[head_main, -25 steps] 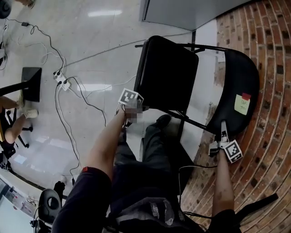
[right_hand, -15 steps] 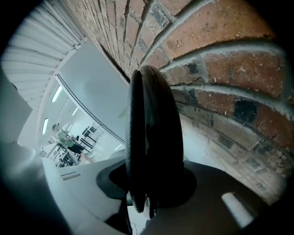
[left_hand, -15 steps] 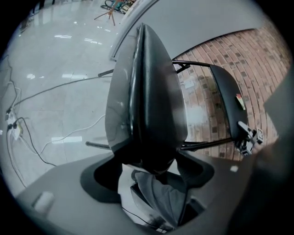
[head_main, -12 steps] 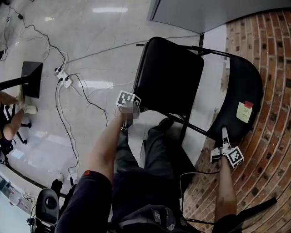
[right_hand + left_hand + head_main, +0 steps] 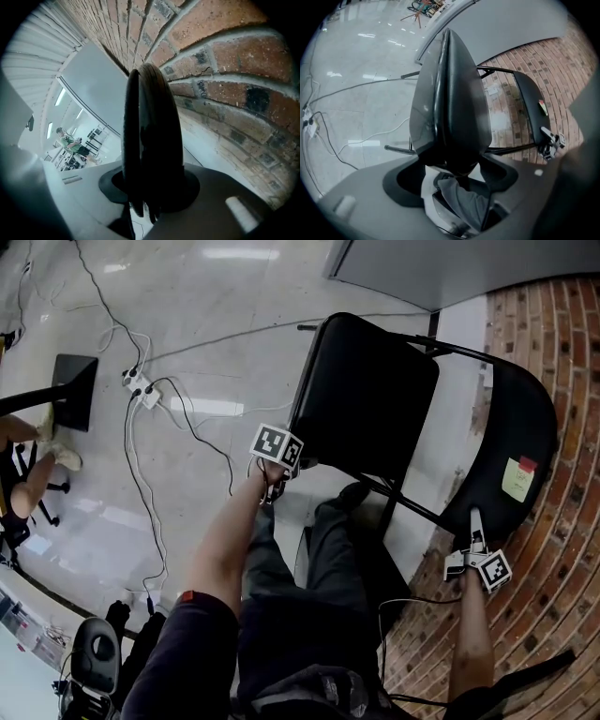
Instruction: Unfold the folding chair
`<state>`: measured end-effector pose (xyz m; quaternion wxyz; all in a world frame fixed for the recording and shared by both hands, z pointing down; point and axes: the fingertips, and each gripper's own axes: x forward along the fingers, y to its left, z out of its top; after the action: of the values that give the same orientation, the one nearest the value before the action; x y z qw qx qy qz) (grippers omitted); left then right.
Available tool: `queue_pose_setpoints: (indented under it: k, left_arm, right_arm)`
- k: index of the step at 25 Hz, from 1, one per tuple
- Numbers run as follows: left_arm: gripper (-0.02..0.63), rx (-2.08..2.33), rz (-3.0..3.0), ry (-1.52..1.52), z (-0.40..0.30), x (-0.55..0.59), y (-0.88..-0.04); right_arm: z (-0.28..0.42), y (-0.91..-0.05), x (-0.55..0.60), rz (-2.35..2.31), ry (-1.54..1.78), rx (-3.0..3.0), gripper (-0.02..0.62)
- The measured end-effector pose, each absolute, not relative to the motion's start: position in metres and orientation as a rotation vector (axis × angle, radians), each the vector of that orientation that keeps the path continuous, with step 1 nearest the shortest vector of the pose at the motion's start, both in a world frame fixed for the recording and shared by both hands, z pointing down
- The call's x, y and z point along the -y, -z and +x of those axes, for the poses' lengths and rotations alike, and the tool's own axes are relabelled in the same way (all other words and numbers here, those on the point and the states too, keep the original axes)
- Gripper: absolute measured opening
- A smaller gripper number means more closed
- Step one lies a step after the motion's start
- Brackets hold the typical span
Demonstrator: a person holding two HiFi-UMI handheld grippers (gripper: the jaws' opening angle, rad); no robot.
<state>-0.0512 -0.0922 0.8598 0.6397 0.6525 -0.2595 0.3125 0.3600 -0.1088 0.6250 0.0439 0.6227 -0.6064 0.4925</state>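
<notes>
The black folding chair stands partly opened in front of me. In the head view its seat (image 5: 366, 399) tilts up at the middle and its backrest (image 5: 511, 427), with a yellow sticky note (image 5: 518, 479), leans by the brick wall. My left gripper (image 5: 286, 468) grips the seat's near left edge. Its jaws have just been closing a little on the seat (image 5: 450, 108), which fills the left gripper (image 5: 452, 168) view. My right gripper (image 5: 472, 518) is shut on the backrest's lower edge, and the backrest rim (image 5: 150, 131) runs between the right gripper (image 5: 150, 185) jaws.
A brick wall (image 5: 562, 521) curves along the right, close behind the backrest. White cables and a power strip (image 5: 141, 390) lie on the glossy floor at the left. A grey panel (image 5: 450, 268) stands beyond the chair. My legs (image 5: 319, 559) are under the seat. A seated person (image 5: 23, 479) is at far left.
Both grippers have sunk slightly, each keeping its hold on the chair. The chair sits a bit further right in the head view.
</notes>
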Motion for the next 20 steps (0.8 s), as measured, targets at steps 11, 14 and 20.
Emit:
queue_pose_setpoints:
  k: [11,14,20]
  left_arm:
    - [0.394,0.624,1.451,-0.706,-0.074,0.09,-0.88]
    - [0.397,0.629,1.445,-0.694,-0.08,0.092,-0.886]
    - [0.396,0.622,1.45,-0.667,-0.088,0.093,-0.892]
  right_arm:
    - [0.315,-0.621,0.112,1.836,-1.508,1.922,0.1]
    - [0.305,-0.621,0.115,1.832,-1.487,1.924,0.098]
    - [0.291,-0.617,0.114,1.831,-1.465,1.91,0.098]
